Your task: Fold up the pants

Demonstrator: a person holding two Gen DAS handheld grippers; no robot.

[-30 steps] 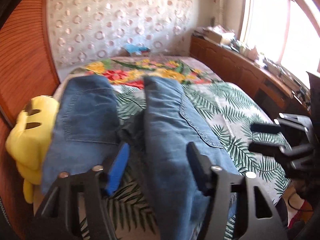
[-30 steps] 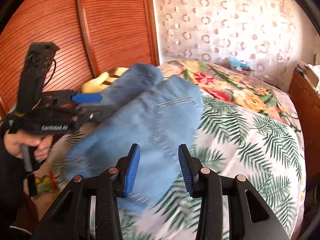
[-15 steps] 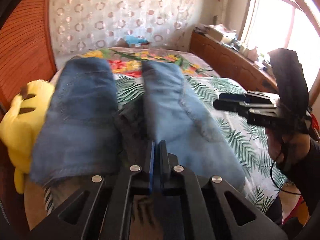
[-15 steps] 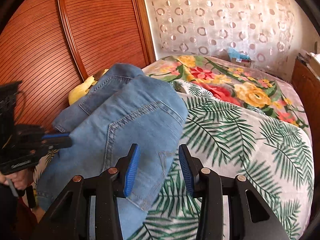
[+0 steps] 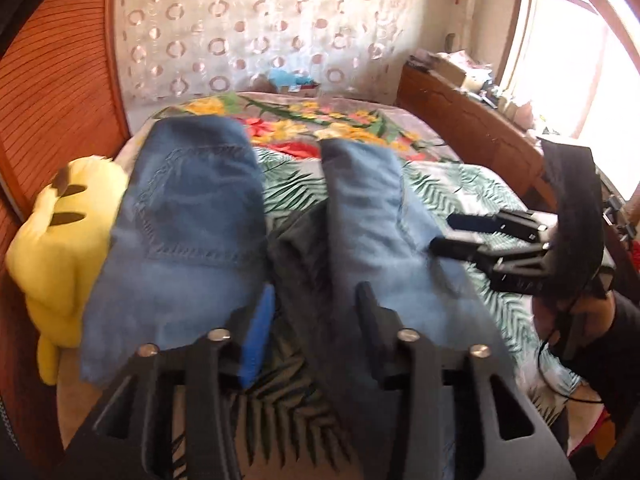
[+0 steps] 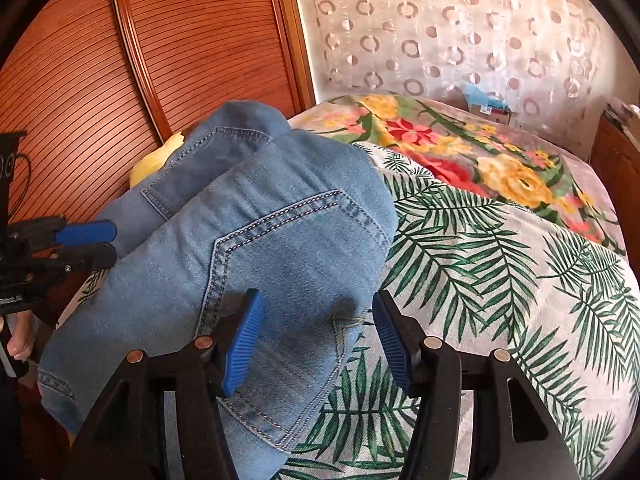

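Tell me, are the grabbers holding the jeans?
No. Both the left gripper and right gripper are opening around the jeans, pinching nothing.

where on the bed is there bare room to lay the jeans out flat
The palm-leaf print bedspread lies bare from the blue denim jeans across to the wooden side cabinet, and the floral blanket beyond it is bare too. The side by the ribbed wooden wall is crowded: jeans, yellow plush toy, left gripper.
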